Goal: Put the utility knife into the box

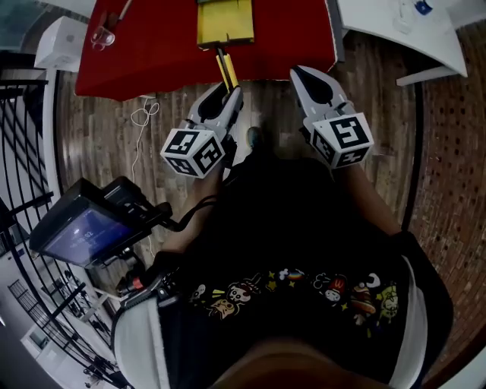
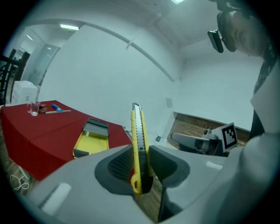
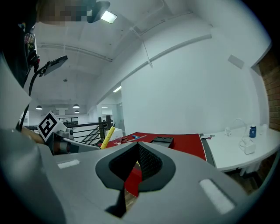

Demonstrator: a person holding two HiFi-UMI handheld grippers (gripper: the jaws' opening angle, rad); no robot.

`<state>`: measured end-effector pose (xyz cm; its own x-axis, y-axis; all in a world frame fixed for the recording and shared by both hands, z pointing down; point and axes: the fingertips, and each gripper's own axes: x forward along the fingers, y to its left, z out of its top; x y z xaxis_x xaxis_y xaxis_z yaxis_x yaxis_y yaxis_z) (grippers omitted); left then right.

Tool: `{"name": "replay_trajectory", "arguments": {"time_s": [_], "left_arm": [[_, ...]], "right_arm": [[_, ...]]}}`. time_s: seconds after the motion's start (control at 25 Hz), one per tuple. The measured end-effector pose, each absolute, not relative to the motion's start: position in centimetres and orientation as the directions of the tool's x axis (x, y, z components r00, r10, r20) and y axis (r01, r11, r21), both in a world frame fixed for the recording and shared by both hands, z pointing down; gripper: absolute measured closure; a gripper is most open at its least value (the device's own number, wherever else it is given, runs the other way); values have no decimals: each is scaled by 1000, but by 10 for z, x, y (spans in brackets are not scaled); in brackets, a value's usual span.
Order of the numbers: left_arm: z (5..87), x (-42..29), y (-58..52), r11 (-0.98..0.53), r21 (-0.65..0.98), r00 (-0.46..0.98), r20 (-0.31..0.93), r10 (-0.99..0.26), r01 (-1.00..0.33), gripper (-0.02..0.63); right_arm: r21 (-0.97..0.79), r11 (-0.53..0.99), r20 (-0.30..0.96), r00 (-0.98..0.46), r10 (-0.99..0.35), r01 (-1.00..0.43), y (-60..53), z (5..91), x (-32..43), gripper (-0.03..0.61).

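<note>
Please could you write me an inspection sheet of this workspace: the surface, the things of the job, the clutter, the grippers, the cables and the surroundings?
Surface: red table, standing on a wooden floor.
Job's things: the yellow box lies open on the red table; the utility knife is not yet in it and points toward it.
Clutter: a glass and a small blue item at one end of the table.
Grippers: left gripper shut on the utility knife; right gripper jaws together, nothing between them.
Cables: white cord on the floor; black cable at the monitor.
Surroundings: white table at the right, black railing at the left.
</note>
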<state>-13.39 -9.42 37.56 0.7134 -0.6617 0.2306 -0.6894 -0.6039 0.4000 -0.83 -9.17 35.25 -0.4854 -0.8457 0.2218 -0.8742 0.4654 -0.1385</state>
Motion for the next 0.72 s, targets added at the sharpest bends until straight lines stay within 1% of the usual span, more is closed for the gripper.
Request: {"name": "replay_trajectory", "arguments": {"time_s": [0.24,0.4,0.48,0.6,0.72], "left_arm": [[372,-119,-101,-613,399,725,256,-639,-682,495],[338,-78,-158,-541,415,671,294,-681,-731,497],[360,-74,-191,-505,409,637,318,-702,-760,496],[430,-85,-222,-462,403,601,361,-713,-790,497],[461,-89,-258,-435,369,564,417,-712,-821,496]], "right_arm": [[-142,484,221,-504,-835,-864,-112,346,-11,554],[-158,566,235,-587,-775,-809,-185,310,27,554],[-172,595,239,-620,-748,-785,-221,327,32,554],[-173,618,243,-641,-728,-767,-249,381,27,554],[-191,624,246,-652,-717,-758,-276,398,31,554]]}}
